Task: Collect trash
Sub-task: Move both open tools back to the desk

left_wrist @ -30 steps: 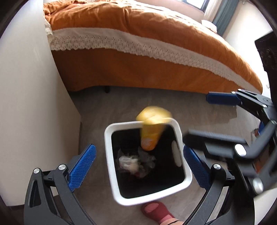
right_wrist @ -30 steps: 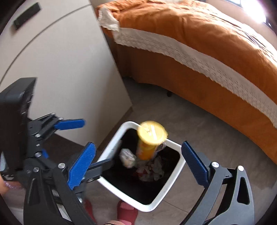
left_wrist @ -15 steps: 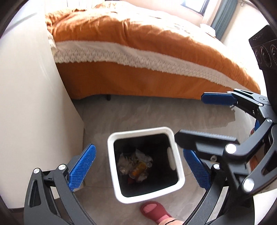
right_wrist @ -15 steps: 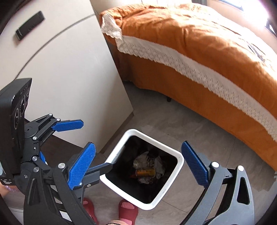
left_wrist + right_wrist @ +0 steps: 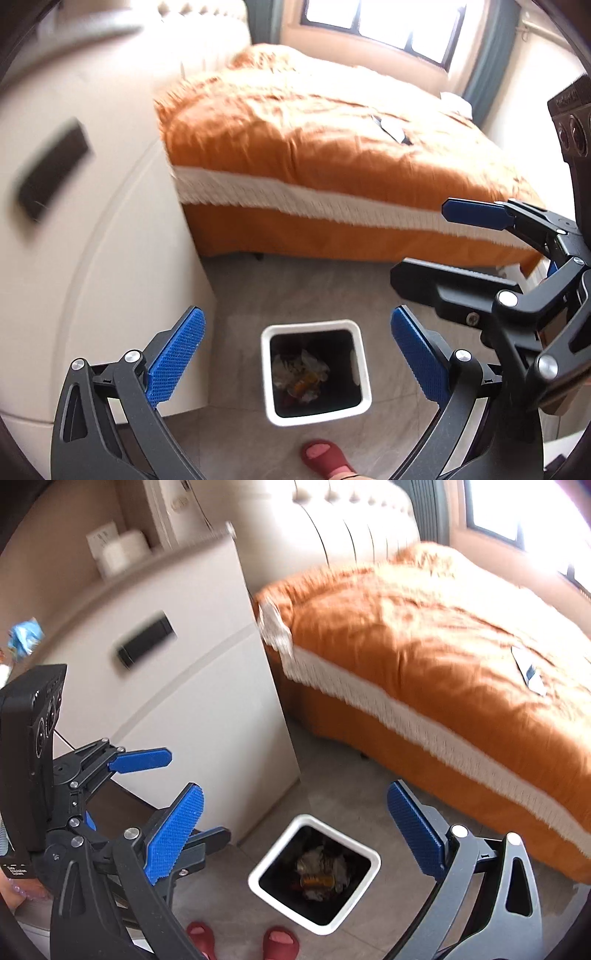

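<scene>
Trash (image 5: 321, 875) sits in white bin (image 5: 364, 373) on floor beside cabinet (image 5: 207, 716). Left gripper (image 5: 295, 354) and right gripper (image 5: 295, 830) above bin, jaws wide, empty. Drop step judged done; next: locate more litter.

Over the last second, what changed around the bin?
The yellow can, mid-air above the bin a second ago, now lies inside on the crumpled trash. Both views have risen and tilted up, so the bin looks smaller and more of the bed and window shows. The left gripper and right gripper stay open and empty; the bin has not moved.
</scene>
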